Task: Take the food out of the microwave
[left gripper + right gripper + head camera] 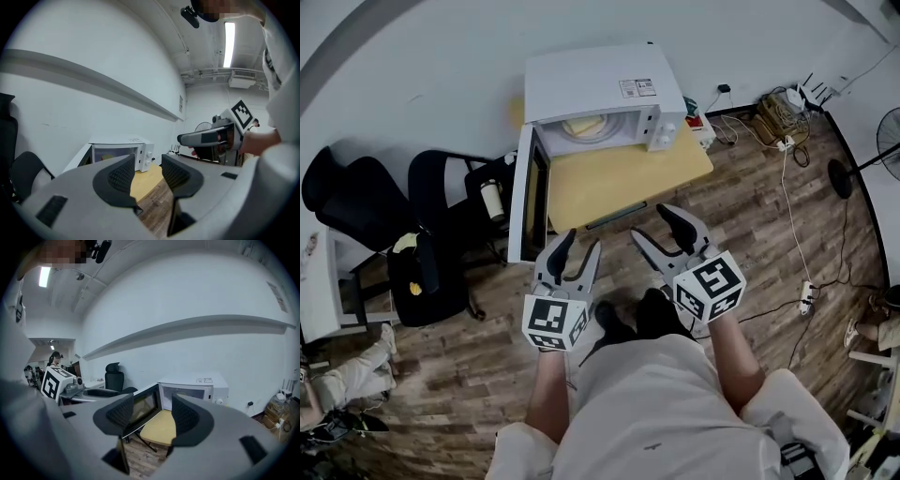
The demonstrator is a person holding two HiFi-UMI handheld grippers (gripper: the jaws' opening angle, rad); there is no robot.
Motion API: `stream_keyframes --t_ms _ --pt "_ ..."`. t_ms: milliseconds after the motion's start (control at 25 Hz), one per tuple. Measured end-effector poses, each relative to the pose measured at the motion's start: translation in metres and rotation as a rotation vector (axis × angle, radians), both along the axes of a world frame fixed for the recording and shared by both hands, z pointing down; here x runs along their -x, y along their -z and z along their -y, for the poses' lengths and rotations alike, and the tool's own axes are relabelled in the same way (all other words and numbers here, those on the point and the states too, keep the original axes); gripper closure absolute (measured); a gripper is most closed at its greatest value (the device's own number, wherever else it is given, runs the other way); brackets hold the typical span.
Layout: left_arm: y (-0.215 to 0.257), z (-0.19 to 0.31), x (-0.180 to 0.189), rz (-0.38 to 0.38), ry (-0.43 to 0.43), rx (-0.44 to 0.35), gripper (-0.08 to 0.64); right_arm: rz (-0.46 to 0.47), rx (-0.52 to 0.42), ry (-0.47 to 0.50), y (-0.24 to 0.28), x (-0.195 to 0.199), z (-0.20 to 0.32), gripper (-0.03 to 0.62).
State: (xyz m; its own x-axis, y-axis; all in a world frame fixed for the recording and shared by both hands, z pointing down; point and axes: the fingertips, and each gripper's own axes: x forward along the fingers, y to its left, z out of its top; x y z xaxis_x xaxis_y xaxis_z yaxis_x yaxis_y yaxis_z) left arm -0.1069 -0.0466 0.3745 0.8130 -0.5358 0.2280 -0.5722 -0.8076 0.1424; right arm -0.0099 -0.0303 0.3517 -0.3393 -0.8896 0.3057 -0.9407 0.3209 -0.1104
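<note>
Above a wood floor [769, 225], the left gripper [581, 242] and right gripper [652, 223] hang empty, jaws apart, short of the yellow table [609, 183]. Beyond, the open microwave [600, 89] holds the food [581, 125] on a plate [605, 130]; a level reach to its rim looks safest.

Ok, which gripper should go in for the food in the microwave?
Probably the right gripper: open, empty, clear line over the table to the food. The left gripper sits by the open door.
</note>
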Motion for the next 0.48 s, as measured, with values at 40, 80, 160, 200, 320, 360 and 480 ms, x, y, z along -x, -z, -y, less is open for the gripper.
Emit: stream_keyframes --t_ms 40,80,160,200,320,360,480 --pt "-0.003 0.001 0.0 0.002 -0.002 0.004 0.402 -0.009 0.004 0.003 -0.002 0.0 0.002 0.354" --pt "-0.005 0.003 -0.001 0.004 -0.002 0.007 0.402 -0.015 0.007 0.005 -0.004 0.0 0.005 0.354" --pt "-0.008 0.008 -0.001 0.005 0.003 0.013 0.402 -0.018 0.014 0.01 -0.008 -0.002 0.012 0.354" --pt "-0.009 0.01 -0.001 0.002 0.008 0.016 0.402 -0.018 0.017 0.015 -0.01 -0.003 0.016 0.354" --pt "-0.011 0.019 -0.001 -0.001 0.032 0.019 0.402 -0.021 0.024 0.039 -0.016 -0.005 0.029 0.354" --pt "-0.01 0.024 -0.001 0.0 0.044 0.019 0.402 -0.024 0.024 0.05 -0.017 -0.007 0.035 0.354" --pt "-0.008 0.039 -0.004 0.006 0.082 0.016 0.402 -0.041 0.021 0.086 -0.02 -0.013 0.057 0.354"
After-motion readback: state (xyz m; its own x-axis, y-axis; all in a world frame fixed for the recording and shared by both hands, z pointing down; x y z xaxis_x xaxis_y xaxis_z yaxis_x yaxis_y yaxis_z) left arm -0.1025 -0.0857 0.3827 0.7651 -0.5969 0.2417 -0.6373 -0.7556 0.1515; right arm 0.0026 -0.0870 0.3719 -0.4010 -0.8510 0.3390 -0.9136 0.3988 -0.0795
